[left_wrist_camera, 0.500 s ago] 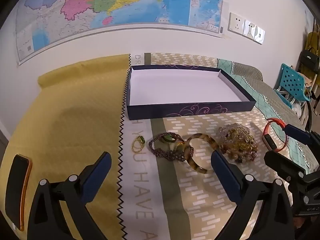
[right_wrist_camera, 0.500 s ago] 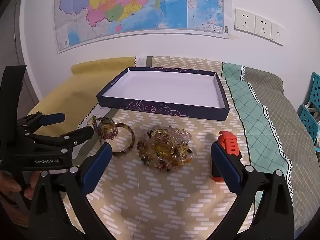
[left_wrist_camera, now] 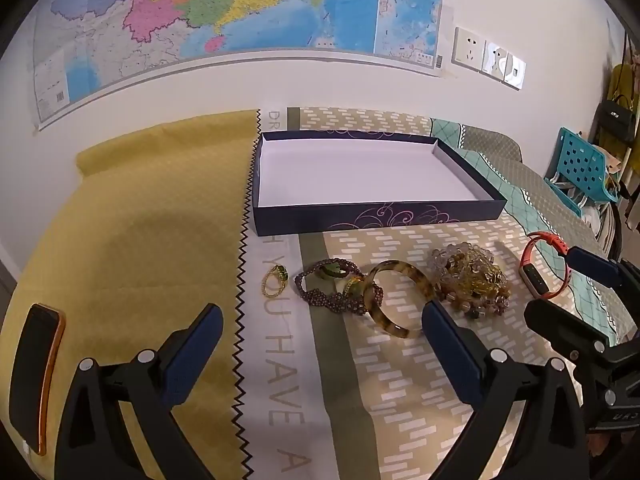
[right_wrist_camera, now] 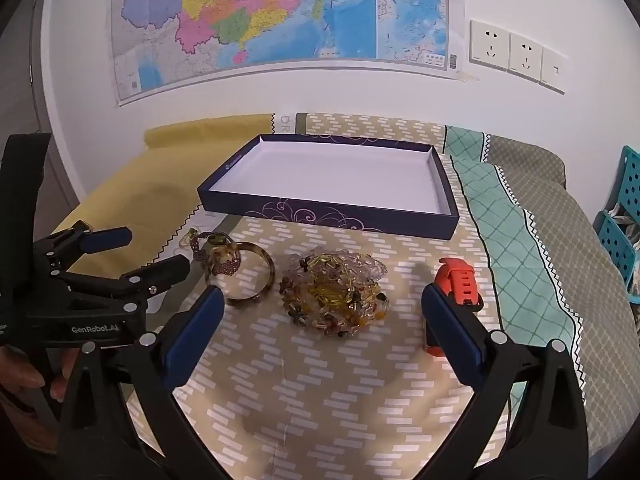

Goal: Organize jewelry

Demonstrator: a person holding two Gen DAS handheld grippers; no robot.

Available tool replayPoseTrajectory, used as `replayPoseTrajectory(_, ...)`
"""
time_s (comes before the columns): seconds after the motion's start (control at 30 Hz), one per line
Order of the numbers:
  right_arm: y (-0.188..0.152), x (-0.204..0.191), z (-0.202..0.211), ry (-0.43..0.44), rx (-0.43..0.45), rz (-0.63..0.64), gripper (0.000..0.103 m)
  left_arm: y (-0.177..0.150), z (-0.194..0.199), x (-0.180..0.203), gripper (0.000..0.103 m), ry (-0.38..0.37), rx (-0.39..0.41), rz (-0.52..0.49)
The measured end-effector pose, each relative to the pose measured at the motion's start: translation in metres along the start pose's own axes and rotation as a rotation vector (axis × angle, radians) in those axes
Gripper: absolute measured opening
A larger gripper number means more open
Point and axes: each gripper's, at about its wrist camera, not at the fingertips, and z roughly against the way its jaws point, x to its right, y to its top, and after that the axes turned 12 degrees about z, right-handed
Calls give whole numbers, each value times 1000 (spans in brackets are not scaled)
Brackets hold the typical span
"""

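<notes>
A patchwork cloth (right_wrist_camera: 320,380) in yellow, brick-patterned beige and teal covers the surface, which may be a bed or a table; the pictures do not settle it. At its far side, under the wall map (right_wrist_camera: 280,12), sits a shallow navy box lid (left_wrist_camera: 376,218) with a white inside, holding nothing: judging by the task, it is the place meant for the jewelry, set within easy reach behind the pieces.

The jewelry lies in a loose row just in front of the lid, none of it yet sorted. From largest down: a heap of clear and amber beaded bracelets (right_wrist_camera: 334,294); a tortoiseshell bangle (left_wrist_camera: 398,298) leaning on a purple beaded bracelet (left_wrist_camera: 334,290) with green stones; an orange fitness band (left_wrist_camera: 542,270) at the right end; a small gold ring (left_wrist_camera: 275,280) with a green stone at the left end.

A phone in an orange case (left_wrist_camera: 34,376) lies apart on the yellow cloth.

The left tongs (left_wrist_camera: 322,354) hang released over the bangle and purple beads, grasping nothing. The right tongs (right_wrist_camera: 322,328) are likewise spread wide, framing the bead heap, with the orange band just beside the right finger, likely so each hand can take the pieces nearest it.
</notes>
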Motion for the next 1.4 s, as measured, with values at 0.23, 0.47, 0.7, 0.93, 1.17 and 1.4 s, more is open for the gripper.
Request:
replayPoseTrajectory(0.23,-2,0,-2,-1,-4,-1,97,-2,1,-2,96,-3,1,6)
replayPoseTrajectory(0.47,-3,-1,-1,-7,-3,-3,97,-4,1,-4,96,-2,-1,11)
replayPoseTrajectory(0.7,-3,-2,-1,-5,-8,-3,97,-5,1,-6,96,-4,-10,15)
replayPoseTrajectory(0.93,-5,-4,-2,-8,-11,-5,97,-7,-1,-7,96,-6,-20,19)
replayPoseTrajectory(1.17,-6,-5,-3,-4,-13,-6,97,-6,-1,-6,96,-9,-22,17)
replayPoseTrajectory(1.4,-9,-2,1,4,-8,-11,97,-9,-3,-5,96,-12,-28,12)
